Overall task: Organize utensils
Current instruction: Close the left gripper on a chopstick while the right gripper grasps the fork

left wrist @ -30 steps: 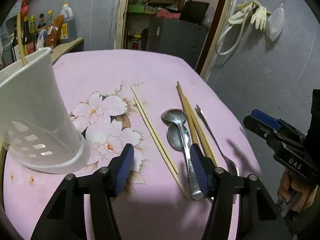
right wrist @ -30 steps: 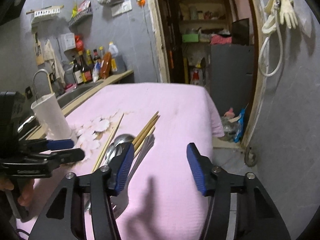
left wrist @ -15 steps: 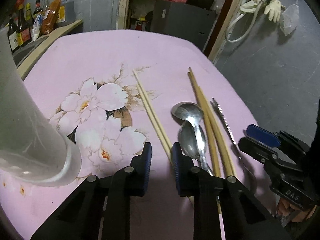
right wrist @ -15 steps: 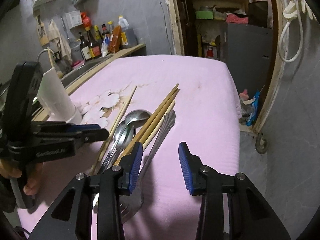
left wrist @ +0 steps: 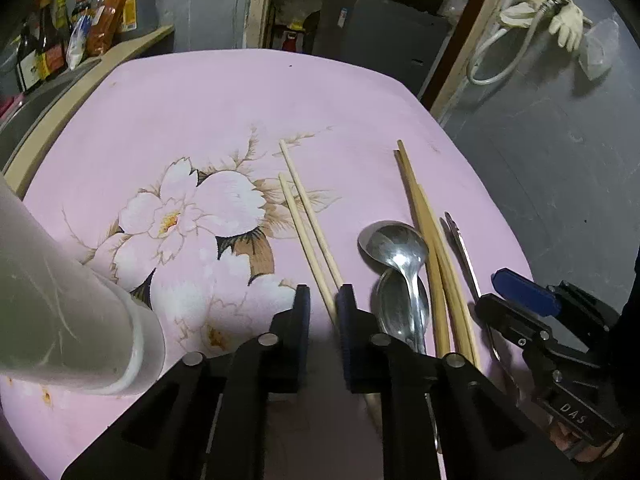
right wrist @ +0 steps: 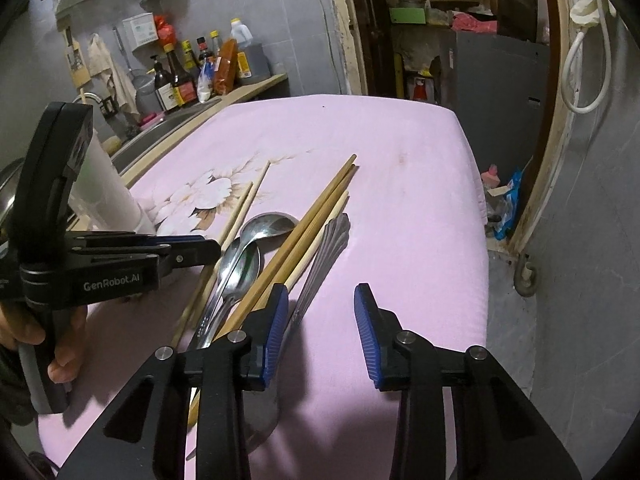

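Note:
On the pink flowered cloth lie a pale chopstick pair (left wrist: 304, 216), two steel spoons (left wrist: 396, 264), a darker chopstick pair (left wrist: 432, 248) and a steel fork (left wrist: 460, 248). My left gripper (left wrist: 322, 304) is low over the pale chopsticks, its jaws nearly closed around their near ends with a narrow gap; a firm grip is not clear. My right gripper (right wrist: 320, 320) is open and empty, above the fork (right wrist: 320, 256) and dark chopsticks (right wrist: 304, 232). The white utensil holder (left wrist: 60, 312) stands at the left.
Sauce bottles (right wrist: 192, 76) and a sink counter run along the table's left side. The table's right edge (right wrist: 476, 208) drops to a grey floor. A doorway with a grey cabinet (left wrist: 380, 36) lies beyond the far edge. The left gripper's body (right wrist: 80, 268) is at left in the right wrist view.
My left gripper has gone from wide open to nearly closed and moved forward and down onto the pale chopsticks. My right gripper narrowed somewhat and moved in over the fork.

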`<action>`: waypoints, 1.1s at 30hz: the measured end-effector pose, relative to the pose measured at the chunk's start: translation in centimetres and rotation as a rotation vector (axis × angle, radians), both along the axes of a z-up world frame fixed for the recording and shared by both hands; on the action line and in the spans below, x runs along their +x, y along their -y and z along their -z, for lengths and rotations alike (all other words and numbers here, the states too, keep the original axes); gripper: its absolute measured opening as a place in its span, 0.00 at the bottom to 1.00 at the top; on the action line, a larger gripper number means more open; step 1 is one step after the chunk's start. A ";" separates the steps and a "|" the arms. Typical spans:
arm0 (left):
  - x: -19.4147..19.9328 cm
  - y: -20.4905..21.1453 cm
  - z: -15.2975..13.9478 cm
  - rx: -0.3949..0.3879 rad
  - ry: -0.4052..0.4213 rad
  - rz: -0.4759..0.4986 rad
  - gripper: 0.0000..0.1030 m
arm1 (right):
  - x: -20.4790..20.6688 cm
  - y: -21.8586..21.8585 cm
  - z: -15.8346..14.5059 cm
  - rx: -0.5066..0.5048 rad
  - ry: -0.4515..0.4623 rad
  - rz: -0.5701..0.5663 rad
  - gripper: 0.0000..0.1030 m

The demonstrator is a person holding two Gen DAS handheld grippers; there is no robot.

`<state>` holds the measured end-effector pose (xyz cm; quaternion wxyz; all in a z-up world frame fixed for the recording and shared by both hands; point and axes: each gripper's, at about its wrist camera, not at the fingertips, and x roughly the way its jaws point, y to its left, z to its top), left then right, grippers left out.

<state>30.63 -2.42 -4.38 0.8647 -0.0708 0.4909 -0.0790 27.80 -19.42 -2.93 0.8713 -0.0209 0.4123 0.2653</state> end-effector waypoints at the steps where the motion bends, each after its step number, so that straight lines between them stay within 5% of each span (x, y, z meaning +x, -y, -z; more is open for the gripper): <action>1: 0.2 0.0 0.0 -0.008 -0.009 -0.001 0.08 | 0.2 -0.1 0.0 0.000 -0.003 0.001 0.30; 5: 0.2 0.0 -0.2 -0.002 -0.014 0.002 0.05 | 0.6 -0.7 0.1 -0.023 -0.006 -0.001 0.24; 9: -0.1 0.3 -0.3 0.019 -0.019 0.026 0.05 | 0.2 -0.9 0.0 -0.024 0.005 -0.024 0.08; 13: -1.1 0.1 -0.2 0.010 -0.036 0.043 0.04 | -0.5 -0.7 -0.1 -0.030 0.012 -0.028 0.06; 23: -6.2 -0.5 -0.6 0.026 -0.060 0.117 0.04 | -3.0 0.2 -0.5 -0.034 -0.021 -0.040 0.06; 33: -6.9 -1.6 -1.1 0.023 -0.084 0.137 0.05 | -3.0 0.2 -1.4 -0.009 -0.017 0.013 0.21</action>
